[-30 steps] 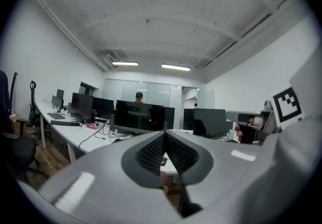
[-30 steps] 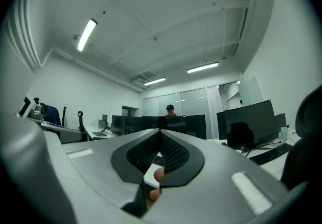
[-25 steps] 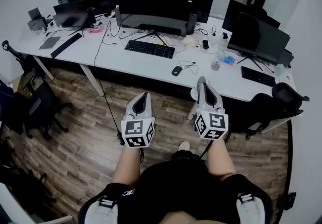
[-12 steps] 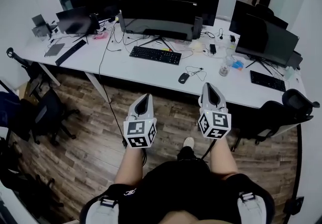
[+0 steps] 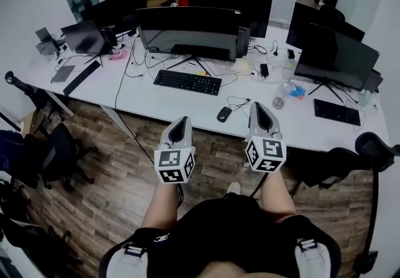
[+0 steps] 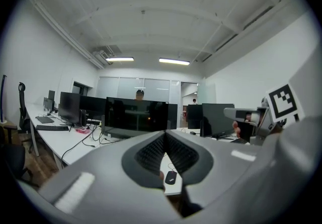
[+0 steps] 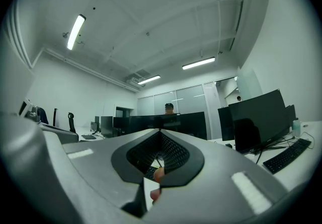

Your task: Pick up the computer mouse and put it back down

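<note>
Black wired computer mouse [image 5: 224, 114] is noted lying untouched on the long white table [image 5: 153, 100], close to its near edge.

Left claw [image 5: 182, 119] and right claw [image 5: 255, 106] are held on the near side of the mouse, apart from it. Both are pressed together, with nothing pinched.

Risks as judged:
- If a claw is not spread before the reach, the mouse may be nudged off the near edge.
- The thin black cable [image 5: 237, 104] looped just beyond may be snagged or tugged on lifting.
- The clear plastic bottle [image 5: 279, 94] to the right could be knocked by the right claw.
</note>
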`<state>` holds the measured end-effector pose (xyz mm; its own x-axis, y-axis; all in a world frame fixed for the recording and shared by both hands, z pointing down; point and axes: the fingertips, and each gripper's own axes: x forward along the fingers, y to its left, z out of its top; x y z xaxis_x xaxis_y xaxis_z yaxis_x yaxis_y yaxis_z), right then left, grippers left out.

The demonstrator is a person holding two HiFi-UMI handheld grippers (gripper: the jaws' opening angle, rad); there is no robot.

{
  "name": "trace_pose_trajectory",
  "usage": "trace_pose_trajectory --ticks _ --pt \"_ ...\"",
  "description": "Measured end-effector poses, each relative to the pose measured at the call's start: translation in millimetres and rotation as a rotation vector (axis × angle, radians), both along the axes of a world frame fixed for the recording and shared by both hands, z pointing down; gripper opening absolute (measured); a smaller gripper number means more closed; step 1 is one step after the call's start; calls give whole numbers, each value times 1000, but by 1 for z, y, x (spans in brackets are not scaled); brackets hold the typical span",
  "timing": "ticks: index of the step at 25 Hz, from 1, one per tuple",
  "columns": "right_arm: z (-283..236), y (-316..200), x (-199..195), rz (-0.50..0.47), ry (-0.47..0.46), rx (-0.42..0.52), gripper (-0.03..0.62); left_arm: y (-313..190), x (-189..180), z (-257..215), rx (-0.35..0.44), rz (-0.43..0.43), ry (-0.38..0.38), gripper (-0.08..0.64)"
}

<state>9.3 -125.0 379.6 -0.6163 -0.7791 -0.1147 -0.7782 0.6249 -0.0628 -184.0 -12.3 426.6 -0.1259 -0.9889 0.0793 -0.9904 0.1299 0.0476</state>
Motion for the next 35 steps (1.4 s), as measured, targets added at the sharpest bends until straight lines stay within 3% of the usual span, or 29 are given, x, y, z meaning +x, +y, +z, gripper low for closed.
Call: trace_pose_trajectory --ticks 16,21,25,35 --pt "27 -153 21 -1 10 -85 -3 -164 8 22 -97 47 -16 51" --pt "38 -176 26 11 9 -112 -3 -189 3 35 -111 50 -11 50" --pt "44 -184 26 41 22 -122 -3 -206 -2 43 -106 102 -22 51" --pt "45 -189 25 148 26 -142 -3 -233 -4 71 -197 264 -33 56"
